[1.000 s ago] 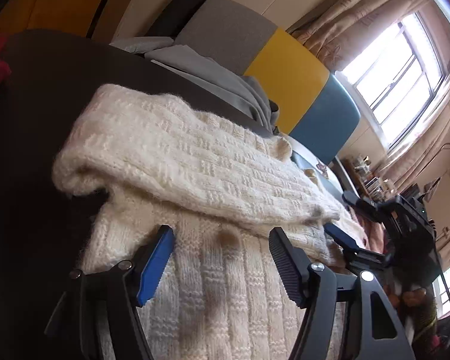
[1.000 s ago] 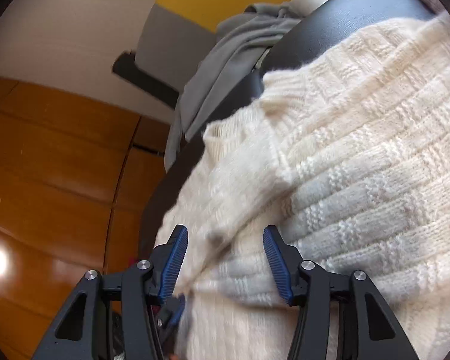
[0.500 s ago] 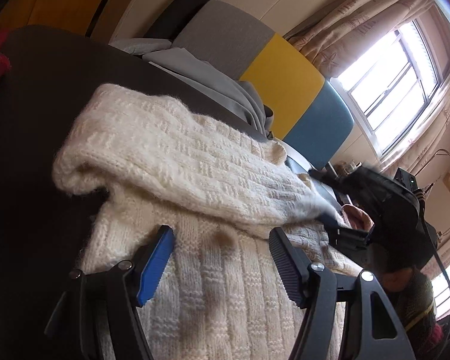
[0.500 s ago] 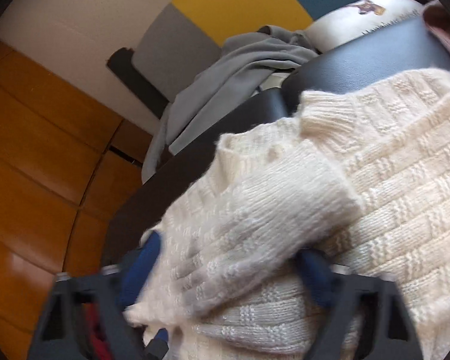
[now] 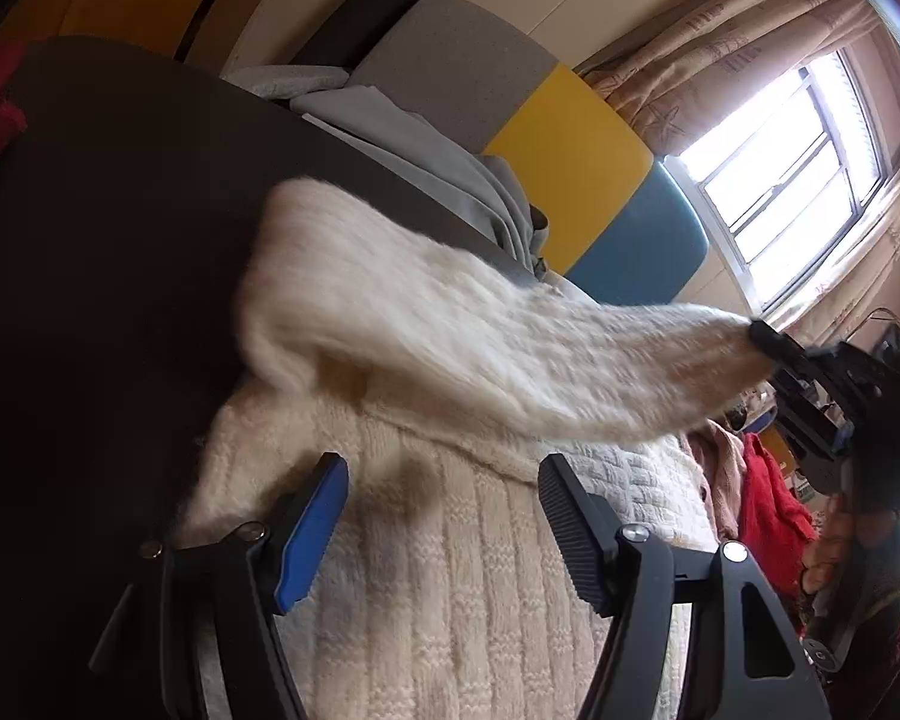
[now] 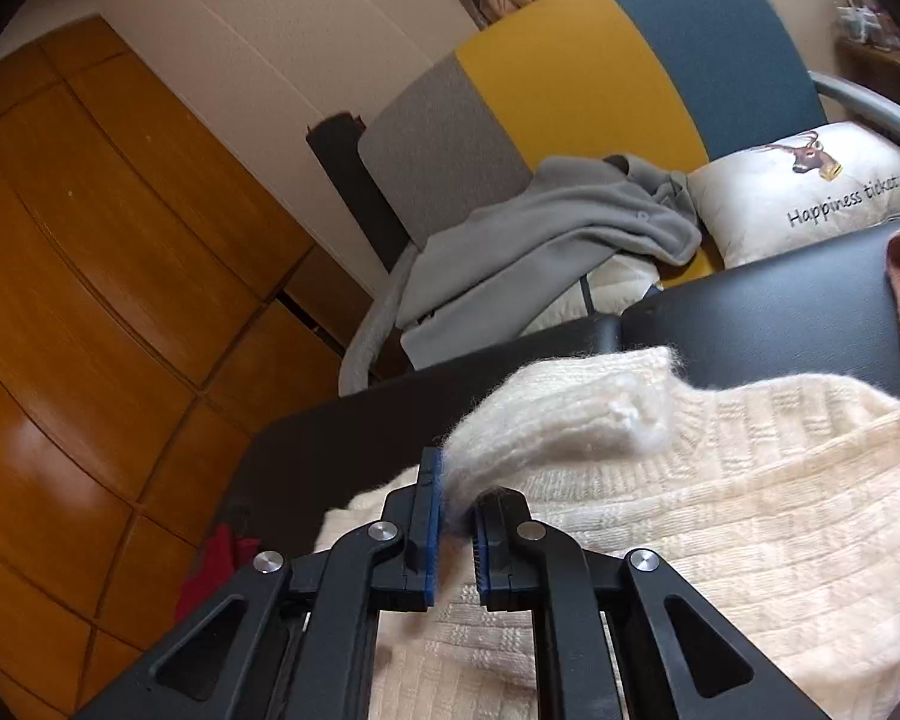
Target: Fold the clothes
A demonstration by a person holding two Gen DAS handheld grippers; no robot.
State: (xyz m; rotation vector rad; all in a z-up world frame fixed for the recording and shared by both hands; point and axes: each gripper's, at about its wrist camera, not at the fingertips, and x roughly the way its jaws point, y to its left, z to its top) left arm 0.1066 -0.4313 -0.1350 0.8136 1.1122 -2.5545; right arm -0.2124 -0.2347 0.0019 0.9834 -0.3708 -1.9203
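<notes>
Pinching the cuff of a cream knit sweater's sleeve (image 6: pixel 546 420), the right gripper (image 6: pixel 456 516) holds it lifted off the garment. Beside it, the left gripper (image 5: pixel 444 516) hangs spread wide above the sweater (image 5: pixel 450 570), gripping nothing. Spread across the dark bench (image 5: pixel 102 240), the sweater reaches toward its far edge, where a grey garment (image 6: pixel 546 240) drapes a multicoloured chair (image 6: pixel 576 78).

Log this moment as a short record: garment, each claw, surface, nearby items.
garment: cream knit sweater, body lying flat on the table
sleeve: cuff lifted off the body
right claw: shut on the cuff
left claw: open over the sweater body, pressing on nothing
surface: dark table
nearby: grey garment on the chair; printed pillow
</notes>
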